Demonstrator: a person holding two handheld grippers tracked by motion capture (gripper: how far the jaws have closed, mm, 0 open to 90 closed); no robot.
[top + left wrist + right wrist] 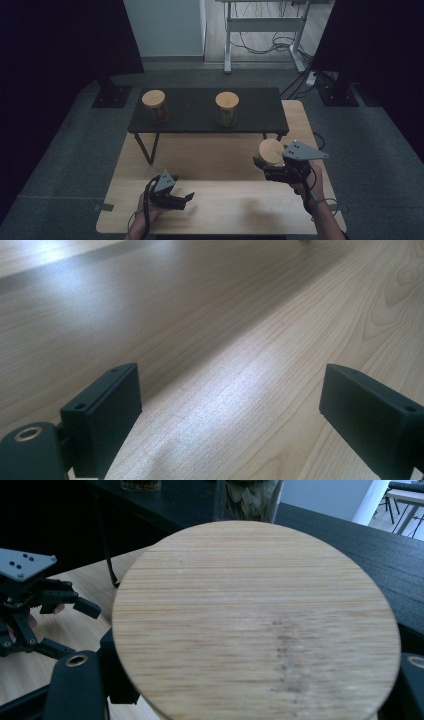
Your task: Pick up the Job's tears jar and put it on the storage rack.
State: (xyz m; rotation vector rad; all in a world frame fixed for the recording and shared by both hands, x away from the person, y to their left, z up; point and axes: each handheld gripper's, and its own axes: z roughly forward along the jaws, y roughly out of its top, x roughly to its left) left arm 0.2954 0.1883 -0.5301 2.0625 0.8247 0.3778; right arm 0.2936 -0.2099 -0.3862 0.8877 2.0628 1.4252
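Presently the right gripper (264, 167) holds a jar with a round wooden lid (271, 151), its jaws pinched on the body below the lid and hidden beneath it in the right gripper view, where the lid (256, 620) fills the foreground. The held jar sits above the right front part of the light wooden table (210, 160), just in front of the low black bench (200, 112). Its long axis appears upright or slightly tilted; the pictures do not settle which. The lid is a flat disc of pale, straight-grained bamboo with a few faint dark specks.

Two similar jars stand on the bench: a left jar (154, 105) and a right jar (227, 108), both capped alike, the right one seeming to hold dried leaves (252, 500). The bench lies forward of the held jar, its right end the nearer.

The left gripper (172, 200) rests low over the table near the front edge, jaws spread wide with only bare wood (225, 365) between them, well apart from the held jar. The right hand is clearly the nearer to the bench.
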